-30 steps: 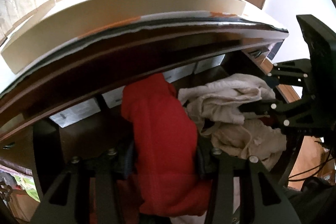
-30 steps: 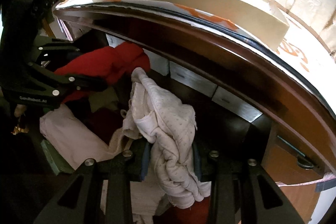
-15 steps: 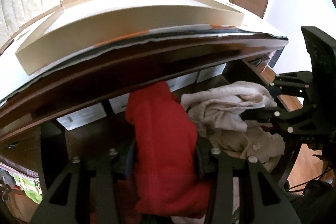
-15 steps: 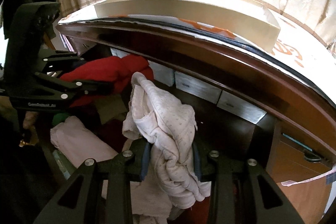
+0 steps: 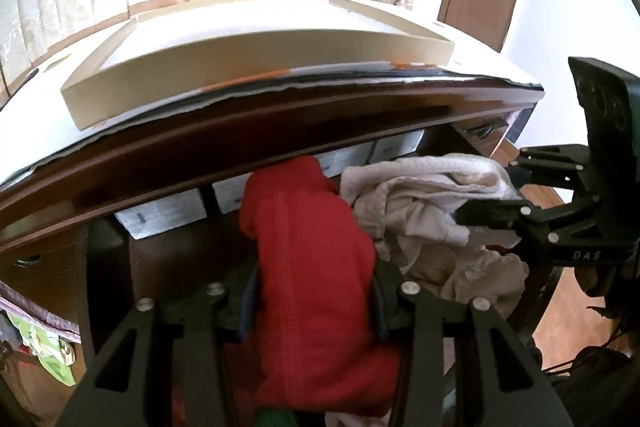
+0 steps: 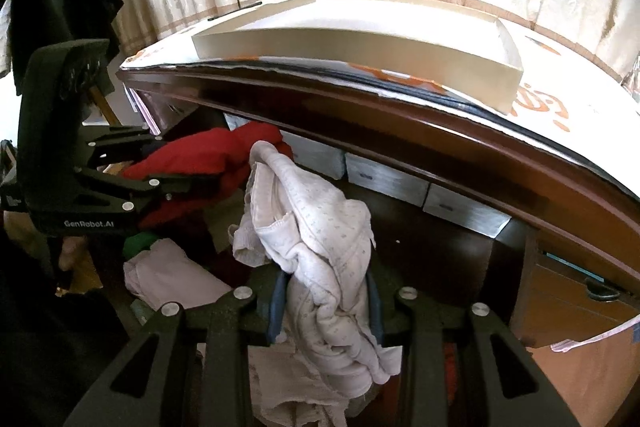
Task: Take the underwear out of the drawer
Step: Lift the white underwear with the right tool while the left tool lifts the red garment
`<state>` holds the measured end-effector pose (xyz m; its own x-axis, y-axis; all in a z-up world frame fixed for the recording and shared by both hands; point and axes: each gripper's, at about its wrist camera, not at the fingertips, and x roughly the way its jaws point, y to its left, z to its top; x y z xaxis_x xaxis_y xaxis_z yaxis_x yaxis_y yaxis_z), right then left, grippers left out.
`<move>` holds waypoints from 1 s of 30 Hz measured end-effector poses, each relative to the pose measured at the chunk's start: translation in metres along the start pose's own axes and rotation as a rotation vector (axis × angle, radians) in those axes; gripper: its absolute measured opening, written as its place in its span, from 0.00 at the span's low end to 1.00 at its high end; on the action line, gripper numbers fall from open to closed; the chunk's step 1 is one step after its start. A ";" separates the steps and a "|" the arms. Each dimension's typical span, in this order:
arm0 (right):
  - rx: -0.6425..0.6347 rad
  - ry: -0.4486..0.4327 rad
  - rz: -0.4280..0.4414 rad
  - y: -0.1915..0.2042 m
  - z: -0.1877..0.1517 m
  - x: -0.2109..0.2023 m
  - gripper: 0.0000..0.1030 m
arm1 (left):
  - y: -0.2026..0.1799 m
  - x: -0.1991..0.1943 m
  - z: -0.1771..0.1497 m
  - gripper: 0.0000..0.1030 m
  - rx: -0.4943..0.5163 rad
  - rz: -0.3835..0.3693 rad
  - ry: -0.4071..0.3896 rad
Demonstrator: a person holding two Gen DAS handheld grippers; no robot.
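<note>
L tool (image 5: 312, 311) clenched on red underwear (image 5: 312, 267); garment bunched between its pads, upper end rising past the fingertips, lower end hanging below. R tool (image 6: 324, 307) clenched on white dotted underwear (image 6: 320, 239), cloth draped over and under the pads the same way. Both held above the open drawer (image 6: 440, 239), just under the worktop (image 6: 440, 131) front edge. Drawer floor mostly dark, hard to read. More clothes heaped in drawer at its L end: pale piece (image 6: 168, 275), bit of green. Shallow cream box (image 5: 256, 67) sits on worktop near front edge.
</note>
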<state>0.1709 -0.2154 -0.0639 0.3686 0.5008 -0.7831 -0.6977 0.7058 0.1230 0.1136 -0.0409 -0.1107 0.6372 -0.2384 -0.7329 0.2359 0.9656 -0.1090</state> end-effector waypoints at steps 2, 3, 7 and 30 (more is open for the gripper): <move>0.005 -0.005 0.003 0.001 0.000 -0.001 0.35 | -0.001 -0.003 -0.001 0.42 -0.002 -0.002 -0.007; 0.009 -0.007 0.004 0.002 0.000 -0.002 0.35 | -0.001 -0.004 -0.002 0.42 -0.003 -0.002 -0.009; 0.015 -0.016 0.004 0.003 -0.002 -0.006 0.35 | -0.002 -0.008 -0.004 0.42 -0.008 -0.005 -0.024; 0.070 -0.088 0.026 0.006 -0.004 -0.035 0.35 | -0.007 -0.042 -0.008 0.42 -0.012 0.018 -0.114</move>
<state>0.1513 -0.2311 -0.0383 0.4054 0.5591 -0.7233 -0.6644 0.7236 0.1870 0.0794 -0.0371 -0.0849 0.7209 -0.2305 -0.6536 0.2155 0.9709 -0.1047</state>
